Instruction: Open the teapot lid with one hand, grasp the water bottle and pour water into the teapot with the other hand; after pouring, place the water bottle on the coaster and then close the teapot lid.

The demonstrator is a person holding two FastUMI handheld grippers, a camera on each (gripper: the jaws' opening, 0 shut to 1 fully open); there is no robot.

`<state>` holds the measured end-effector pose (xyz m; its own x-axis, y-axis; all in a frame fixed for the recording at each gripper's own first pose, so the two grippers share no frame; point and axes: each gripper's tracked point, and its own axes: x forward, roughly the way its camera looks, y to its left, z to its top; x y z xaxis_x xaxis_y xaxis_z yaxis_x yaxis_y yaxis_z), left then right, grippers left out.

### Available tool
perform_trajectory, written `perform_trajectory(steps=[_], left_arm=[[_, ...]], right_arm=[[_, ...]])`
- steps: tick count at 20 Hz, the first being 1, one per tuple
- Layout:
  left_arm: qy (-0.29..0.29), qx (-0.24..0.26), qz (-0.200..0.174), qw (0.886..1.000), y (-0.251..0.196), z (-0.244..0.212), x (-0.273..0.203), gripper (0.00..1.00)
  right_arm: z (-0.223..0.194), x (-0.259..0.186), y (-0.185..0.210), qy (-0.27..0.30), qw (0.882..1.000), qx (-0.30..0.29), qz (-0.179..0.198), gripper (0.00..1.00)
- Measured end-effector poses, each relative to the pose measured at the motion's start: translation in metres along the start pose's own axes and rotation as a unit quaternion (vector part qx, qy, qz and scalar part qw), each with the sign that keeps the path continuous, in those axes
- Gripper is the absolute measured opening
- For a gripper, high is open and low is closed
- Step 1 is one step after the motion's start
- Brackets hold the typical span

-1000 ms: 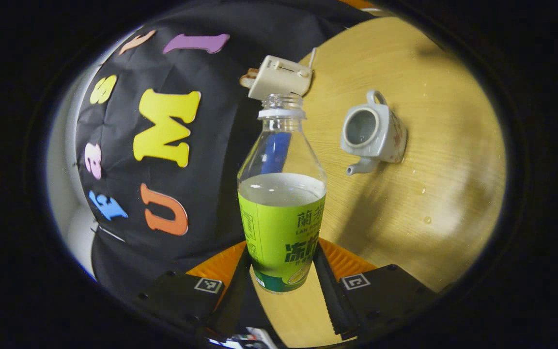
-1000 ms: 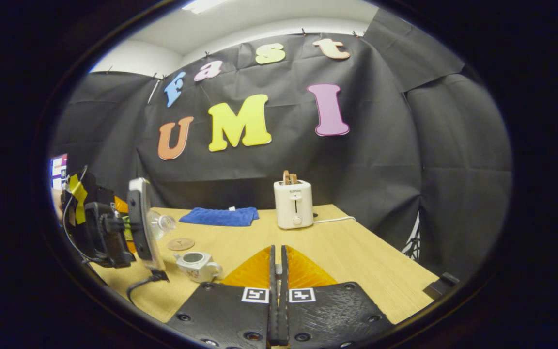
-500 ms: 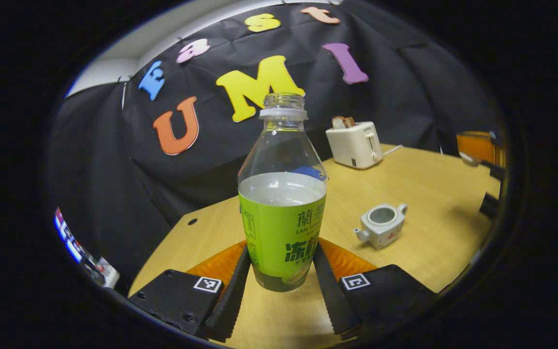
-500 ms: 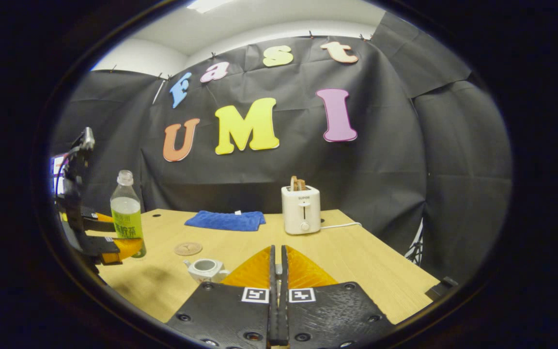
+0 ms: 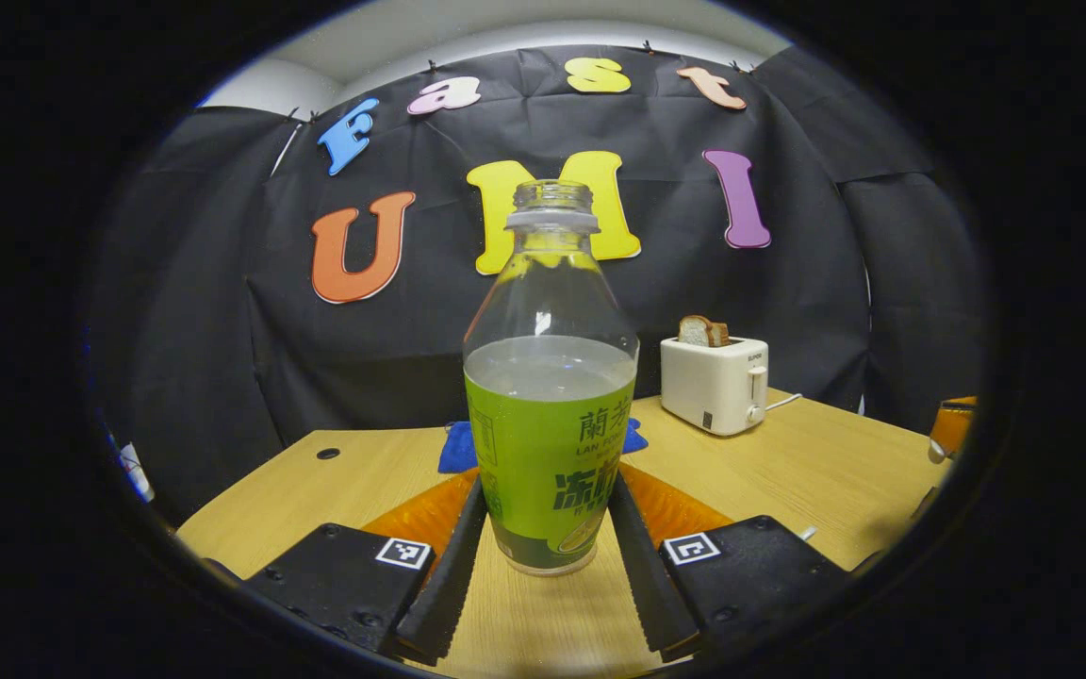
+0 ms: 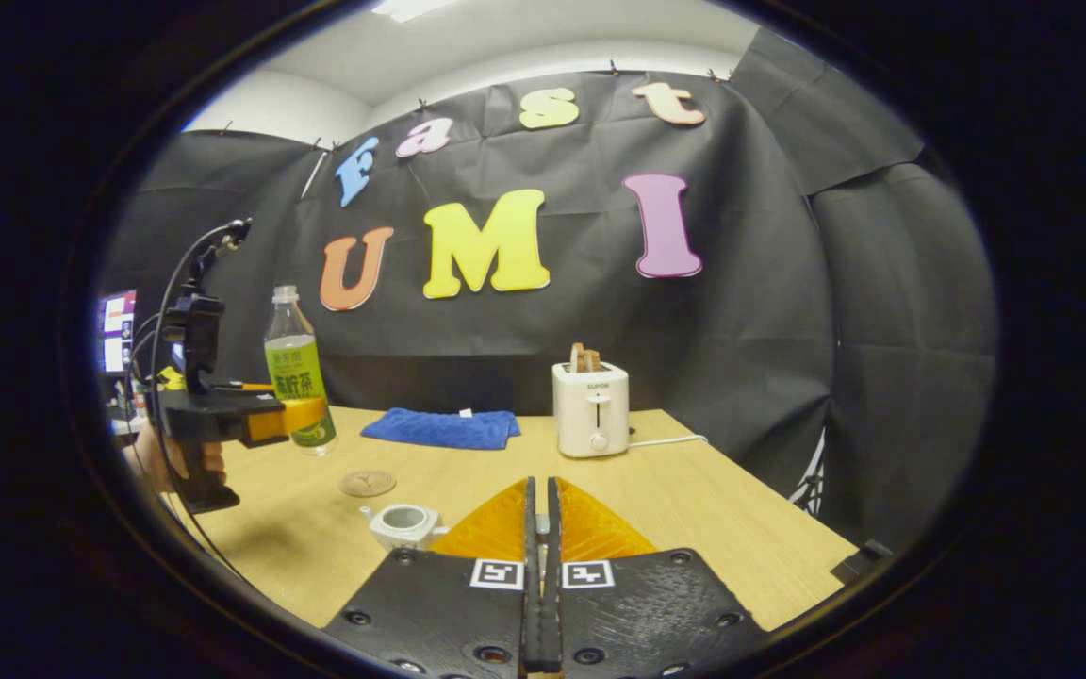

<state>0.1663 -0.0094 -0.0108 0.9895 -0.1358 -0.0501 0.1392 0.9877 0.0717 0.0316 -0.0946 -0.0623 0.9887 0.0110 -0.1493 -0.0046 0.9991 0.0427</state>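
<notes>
Currently your left gripper clamps both fingers on the uncapped water bottle's lower label, holding it upright above the table, so nothing spills. Coaster lies below, near the lidless teapot. Your right gripper hangs apart with jaws closed; whether it holds anything, I cannot tell.
</notes>
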Motion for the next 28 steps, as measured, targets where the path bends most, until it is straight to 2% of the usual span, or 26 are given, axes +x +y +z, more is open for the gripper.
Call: perform_trajectory(steps=[11, 14, 18, 28], left_arm=[[0.035, -0.023, -0.026, 0.999, 0.004, -0.046, 0.066, 0.75], [0.054, -0.040, -0.031, 0.997, 0.004, -0.062, 0.070, 0.76], [0.080, -0.036, -0.028, 0.996, 0.009, -0.076, 0.072, 0.76], [0.091, -0.046, -0.038, 0.994, 0.005, -0.081, 0.069, 0.80]], right_arm=[[-0.032, 0.030, 0.003, 0.036, 0.999, 0.004, 0.001, 0.00], [-0.037, 0.035, 0.003, 0.041, 0.999, 0.007, 0.002, 0.00], [-0.041, 0.039, 0.008, 0.047, 0.999, 0.006, 0.006, 0.00], [-0.040, 0.039, 0.012, 0.047, 0.999, 0.001, 0.008, 0.00]])
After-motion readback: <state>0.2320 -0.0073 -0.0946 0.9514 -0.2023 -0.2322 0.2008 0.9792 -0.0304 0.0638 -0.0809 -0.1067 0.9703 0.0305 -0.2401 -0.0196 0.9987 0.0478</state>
